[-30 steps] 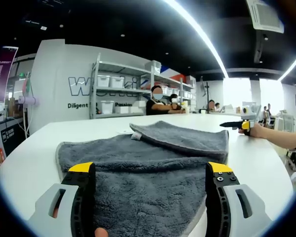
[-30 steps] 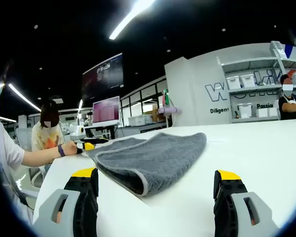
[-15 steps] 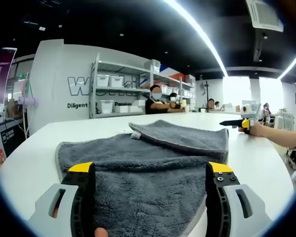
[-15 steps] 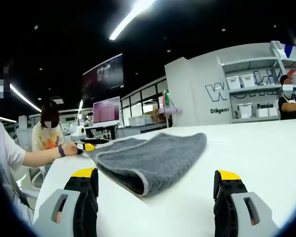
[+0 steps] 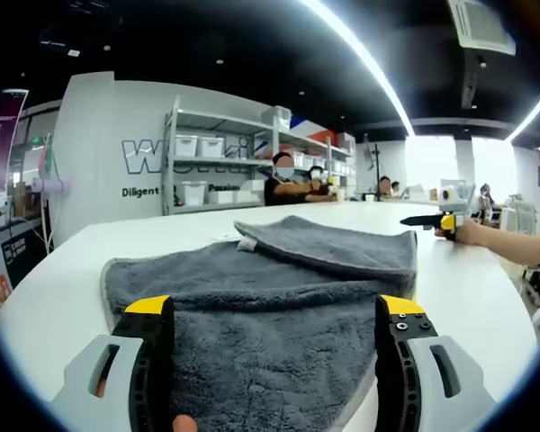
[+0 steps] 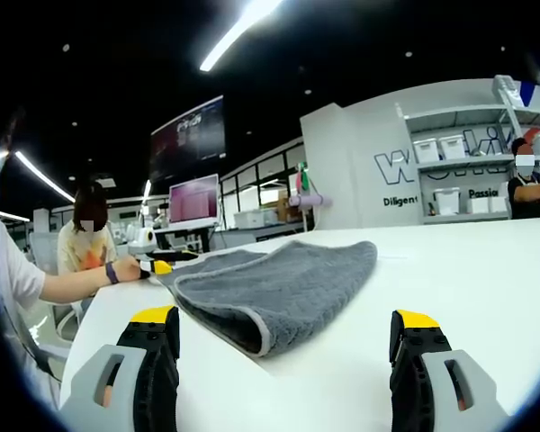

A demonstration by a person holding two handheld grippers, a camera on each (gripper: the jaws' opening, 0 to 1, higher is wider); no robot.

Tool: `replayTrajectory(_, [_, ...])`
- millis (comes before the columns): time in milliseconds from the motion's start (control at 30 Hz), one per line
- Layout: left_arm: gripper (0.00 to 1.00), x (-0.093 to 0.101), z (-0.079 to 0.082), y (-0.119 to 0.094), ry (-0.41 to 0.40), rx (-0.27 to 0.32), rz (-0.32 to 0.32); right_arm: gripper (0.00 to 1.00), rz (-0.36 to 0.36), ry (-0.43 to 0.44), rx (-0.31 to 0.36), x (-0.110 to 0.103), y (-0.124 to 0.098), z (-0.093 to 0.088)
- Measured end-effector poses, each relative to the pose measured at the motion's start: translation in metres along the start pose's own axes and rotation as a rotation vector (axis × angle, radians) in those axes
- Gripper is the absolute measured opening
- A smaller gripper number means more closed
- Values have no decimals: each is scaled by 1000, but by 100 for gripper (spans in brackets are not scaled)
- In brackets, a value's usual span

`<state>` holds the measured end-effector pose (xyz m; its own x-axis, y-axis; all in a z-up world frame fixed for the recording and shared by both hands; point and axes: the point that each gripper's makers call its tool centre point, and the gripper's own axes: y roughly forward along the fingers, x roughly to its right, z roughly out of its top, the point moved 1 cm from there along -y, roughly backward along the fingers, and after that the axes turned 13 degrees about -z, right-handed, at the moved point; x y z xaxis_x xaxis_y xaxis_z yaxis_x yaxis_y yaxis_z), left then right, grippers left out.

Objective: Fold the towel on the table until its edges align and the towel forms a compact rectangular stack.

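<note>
Grey towel point(image 5: 261, 297) half-folded on white table point(image 5: 63, 279) — between left claw point(image 5: 270, 337) jaws; both claws agape, empty

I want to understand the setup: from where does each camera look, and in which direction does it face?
Left gripper view: rides the left tool, low at the table's near edge, facing across the grey towel toward shelves; its own open jaws and a fingertip show.
Right gripper view: rides the right tool, beside the towel's folded end; open jaws show.
Shared: towel, white table.

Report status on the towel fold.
Left gripper open over the towel. Right gripper open, beside its folded edge. Towel partly folded on the table. Nothing in the way.
</note>
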<state>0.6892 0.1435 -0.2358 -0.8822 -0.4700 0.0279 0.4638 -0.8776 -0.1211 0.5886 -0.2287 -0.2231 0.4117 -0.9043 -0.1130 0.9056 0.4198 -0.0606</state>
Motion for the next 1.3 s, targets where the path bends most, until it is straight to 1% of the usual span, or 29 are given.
replayTrajectory(133, [91,-3,0,0,-1,-1,1,99,1,-6,-6,0,1,-1])
replayTrajectory(833, [91,2,-1,1,-2,-5,-4,99,0,-29,-27,0,1,-6])
replayTrajectory(1300, [90,2,-2,1,1,-13,-7,99,3,-37,-33,0,1,-7])
